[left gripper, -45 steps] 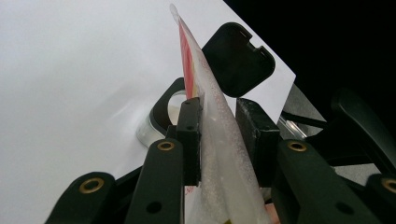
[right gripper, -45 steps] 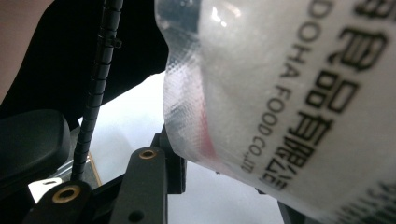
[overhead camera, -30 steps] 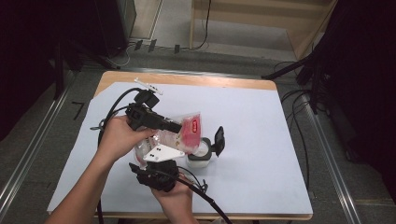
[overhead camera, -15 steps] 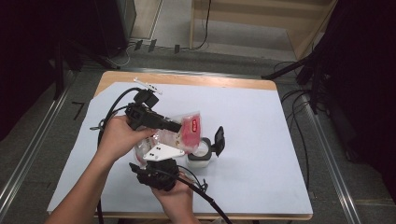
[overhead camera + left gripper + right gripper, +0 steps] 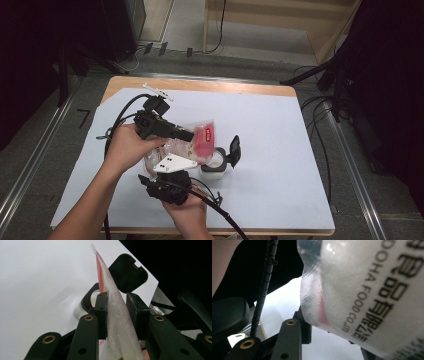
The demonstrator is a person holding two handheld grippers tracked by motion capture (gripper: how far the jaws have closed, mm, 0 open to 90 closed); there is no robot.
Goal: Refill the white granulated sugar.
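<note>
Nothing is shifting between the earlier frames and now: both hands, both grippers and the pouch are keeping the same positions above the desk [image 5: 280, 165]. Left gripper [image 5: 187, 135] is reaching in from the left, above the middle of the desk, and its fingers [image 5: 101, 310] are pinching the clear plastic pouch [image 5: 192, 145], which is standing edge-on between them in the left gripper view. Right gripper [image 5: 172, 172] is lying at the near side, below the pouch, carried by the right hand [image 5: 187, 212]; in the right gripper view the printed pouch [image 5: 367, 295] is pressing down over its fingers [image 5: 303, 327], so whether they are clamping it cannot be told. Red colouring is showing at the right end of the pouch. Just right of the pouch, a small white container [image 5: 214, 167] is resting on the desk with its black hinged lid [image 5: 233, 150] standing open at the right. Left hand [image 5: 127, 147] is gripping the left gripper's body, with the black cable [image 5: 117, 117] looping off to the far left.
</note>
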